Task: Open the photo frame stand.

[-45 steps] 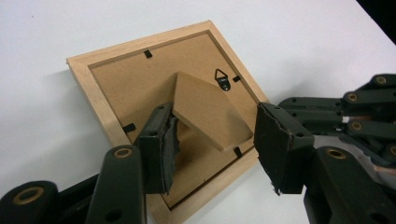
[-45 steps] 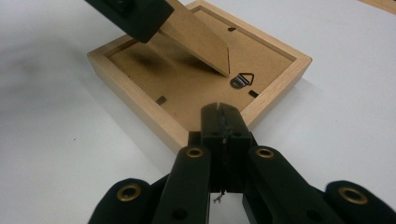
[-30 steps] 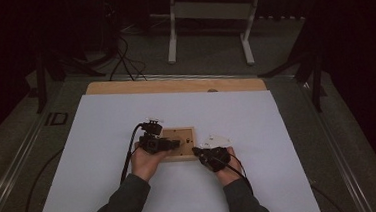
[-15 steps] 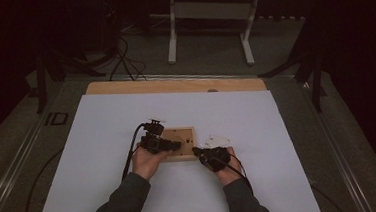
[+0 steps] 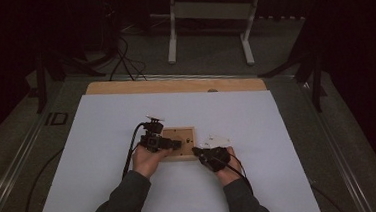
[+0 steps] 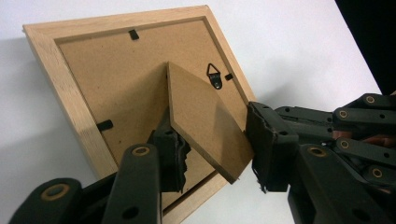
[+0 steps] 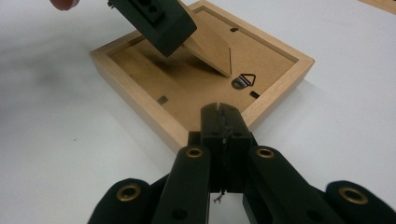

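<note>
Two grippers at face-down picture frame (image 6: 116,93), left gripper (image 6: 212,149) fingers spread around half-hidden stand flap (image 6: 203,121), right gripper (image 7: 223,122) fingers closed, empty.

Left hand-held gripper (image 7: 154,21) cut off by edge.

Light is falling from above onto the white bench (image 5: 258,131), its surroundings staying dark; both close views are blurring near their bottom edges.

Picture frame (image 5: 178,142) face down on the table sheet (image 5: 102,132), near the front edge, centre. Easel stand (image 6: 205,121) tilted up off the backing. Left gripper (image 5: 174,143) over the frame's left half; right gripper (image 5: 195,150) just beside its front right corner.
</note>
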Motion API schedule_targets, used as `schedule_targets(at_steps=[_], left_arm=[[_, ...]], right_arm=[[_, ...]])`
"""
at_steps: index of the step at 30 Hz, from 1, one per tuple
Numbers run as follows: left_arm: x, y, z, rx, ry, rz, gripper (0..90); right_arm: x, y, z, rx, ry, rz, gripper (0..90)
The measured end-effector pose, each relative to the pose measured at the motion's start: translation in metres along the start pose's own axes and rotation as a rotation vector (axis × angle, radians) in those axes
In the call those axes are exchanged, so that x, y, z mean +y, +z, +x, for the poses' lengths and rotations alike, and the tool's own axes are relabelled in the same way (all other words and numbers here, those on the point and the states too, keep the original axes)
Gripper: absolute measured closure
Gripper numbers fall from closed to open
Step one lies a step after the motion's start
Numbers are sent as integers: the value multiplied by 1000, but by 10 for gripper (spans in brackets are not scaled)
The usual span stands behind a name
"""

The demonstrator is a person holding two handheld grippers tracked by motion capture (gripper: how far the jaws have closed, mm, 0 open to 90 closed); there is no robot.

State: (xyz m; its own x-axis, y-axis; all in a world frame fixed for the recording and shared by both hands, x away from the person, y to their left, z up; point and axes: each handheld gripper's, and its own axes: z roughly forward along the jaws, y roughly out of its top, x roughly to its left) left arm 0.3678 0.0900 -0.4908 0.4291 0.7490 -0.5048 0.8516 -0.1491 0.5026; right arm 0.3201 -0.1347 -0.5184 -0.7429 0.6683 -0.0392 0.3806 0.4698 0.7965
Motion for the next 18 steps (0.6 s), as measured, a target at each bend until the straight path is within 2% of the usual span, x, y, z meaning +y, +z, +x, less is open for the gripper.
schedule_targets(at_steps=[10,15,18], left_arm=[[1,1,1,-4,-5,-1,654],[1,1,2,3,-7,-7,608],[2,0,5,-17,-24,-9,595]], right_arm=[[1,0,2,-5,-12,2,894],[1,0,2,-4,-15,2,894],[1,0,1,-1,-12,2,894]])
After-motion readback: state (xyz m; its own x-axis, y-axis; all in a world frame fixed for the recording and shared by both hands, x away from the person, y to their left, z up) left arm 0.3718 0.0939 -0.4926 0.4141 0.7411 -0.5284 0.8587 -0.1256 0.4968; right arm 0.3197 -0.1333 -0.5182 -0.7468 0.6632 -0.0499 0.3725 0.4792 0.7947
